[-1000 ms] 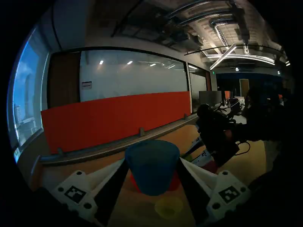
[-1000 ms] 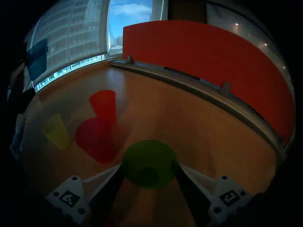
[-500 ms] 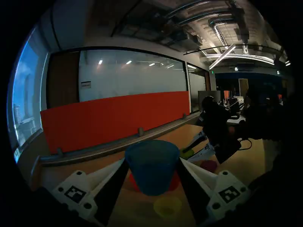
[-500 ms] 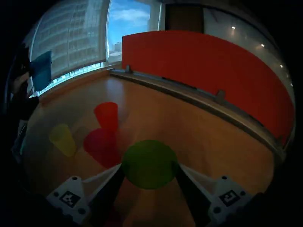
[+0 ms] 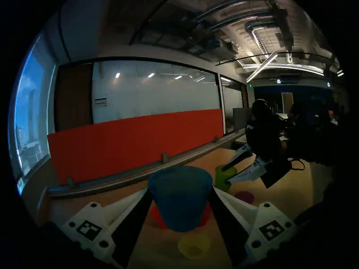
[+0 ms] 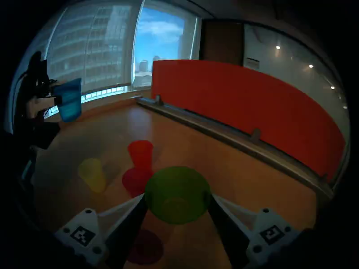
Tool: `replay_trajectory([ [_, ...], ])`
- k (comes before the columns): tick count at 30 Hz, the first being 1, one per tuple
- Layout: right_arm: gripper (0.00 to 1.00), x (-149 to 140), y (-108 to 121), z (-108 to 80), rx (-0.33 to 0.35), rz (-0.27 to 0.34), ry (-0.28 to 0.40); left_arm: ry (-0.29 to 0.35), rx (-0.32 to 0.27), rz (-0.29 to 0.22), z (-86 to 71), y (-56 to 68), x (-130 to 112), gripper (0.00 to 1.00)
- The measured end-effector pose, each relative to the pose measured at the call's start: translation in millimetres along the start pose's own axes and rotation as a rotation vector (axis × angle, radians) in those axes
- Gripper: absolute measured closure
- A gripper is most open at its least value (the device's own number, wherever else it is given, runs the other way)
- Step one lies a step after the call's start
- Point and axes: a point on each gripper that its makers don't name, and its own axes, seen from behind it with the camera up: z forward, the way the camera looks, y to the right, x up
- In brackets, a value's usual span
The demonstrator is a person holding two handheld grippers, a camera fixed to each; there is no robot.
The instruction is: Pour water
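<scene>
Left tool (image 5: 180, 193) pinches the blue cup (image 5: 180, 208) between both fingers, bottom centre of the left gripper view. The cup is upright and clear of the counter (image 5: 291, 197).

Right tool (image 6: 177, 201) pinches the green cup (image 6: 177, 193), bottom centre of the right gripper view.

On the counter, right gripper view:
- red cup (image 6: 141, 154), centre
- darker red cup (image 6: 133, 181), just below it
- yellow cup (image 6: 92, 174), to their left
- magenta cup (image 6: 146, 246), bottom edge

Water in the cups: cannot tell.
</scene>
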Motion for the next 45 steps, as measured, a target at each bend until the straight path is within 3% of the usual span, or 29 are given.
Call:
replay_trajectory([
  [16, 0.08, 30, -13, -32.0, -0.016, 0.005, 0.15, 0.008, -0.014, 0.016, -4.2, 14.3, 10, 0.15],
  [29, 0.08, 41, -17, -45.1, -0.028, 0.003, 0.233, 0.013, -0.032, 0.019, -2.7, 24.1, 14, 0.15],
  [45, 0.08, 60, -30, -59.9, -0.019, -0.003, 0.334, 0.033, -0.047, -0.006, -2.1, 27.1, 19, 0.15],
])
